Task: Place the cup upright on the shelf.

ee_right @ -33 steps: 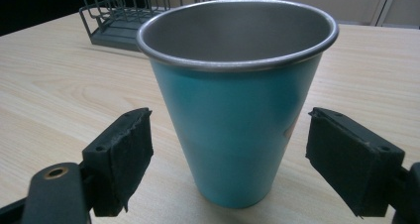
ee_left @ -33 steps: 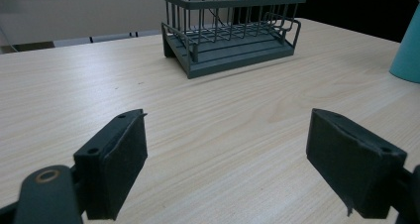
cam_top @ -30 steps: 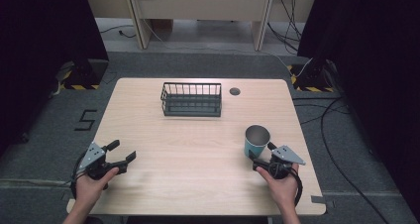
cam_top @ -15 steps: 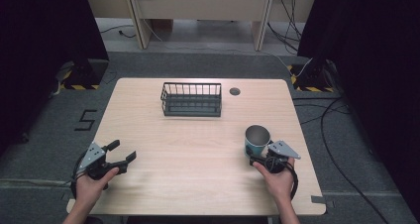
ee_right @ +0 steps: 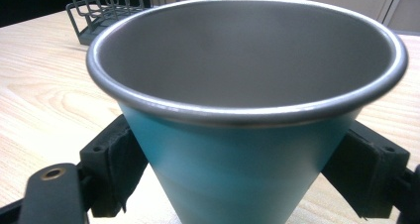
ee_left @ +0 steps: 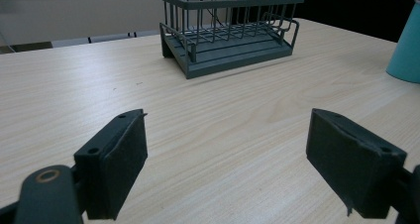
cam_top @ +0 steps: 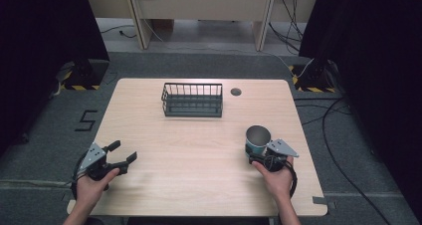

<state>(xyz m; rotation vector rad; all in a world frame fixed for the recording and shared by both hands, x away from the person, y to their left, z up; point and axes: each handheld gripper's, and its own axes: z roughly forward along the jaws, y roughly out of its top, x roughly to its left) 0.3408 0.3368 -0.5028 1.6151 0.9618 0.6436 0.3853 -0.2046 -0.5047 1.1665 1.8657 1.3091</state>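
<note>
Cup (cam_top: pixel 258 140), teal on the outside with a bare metal rim and inside, stands upright on the tabletop (cam_top: pixel 199 150) near its right edge, toward the person's side. The right hand-held gripper (cam_top: pixel 259 158) sits low at the cup's near side. In the right gripper view the cup (ee_right: pixel 247 110) stands between the two black jaws, which flank its lower wall on either side; the left pad (ee_right: pixel 116 162) lies right against the teal wall, while at the right pad (ee_right: pixel 366 167) I cannot tell whether it touches. So the jaws are around the cup, but whether they are clamped on it is not clear. The person's right hand (cam_top: pixel 276 177) holds that gripper from behind, with the grey three-cornered plate on top.

The left hand-held gripper (cam_top: pixel 122 153) is well apart from the cup, near the left front corner of the tabletop, held in the left hand (cam_top: pixel 92 185). Its jaws stand wide apart with nothing between them, just above the bare wood in the left gripper view (ee_left: pixel 228 149).

A dark wire basket (cam_top: pixel 192 99) stands at the far middle of the tabletop, empty as far as can be seen, and shows again in the left gripper view (ee_left: pixel 230 30). A small dark round hole (cam_top: pixel 236 91) lies just to the right of the basket.
</note>
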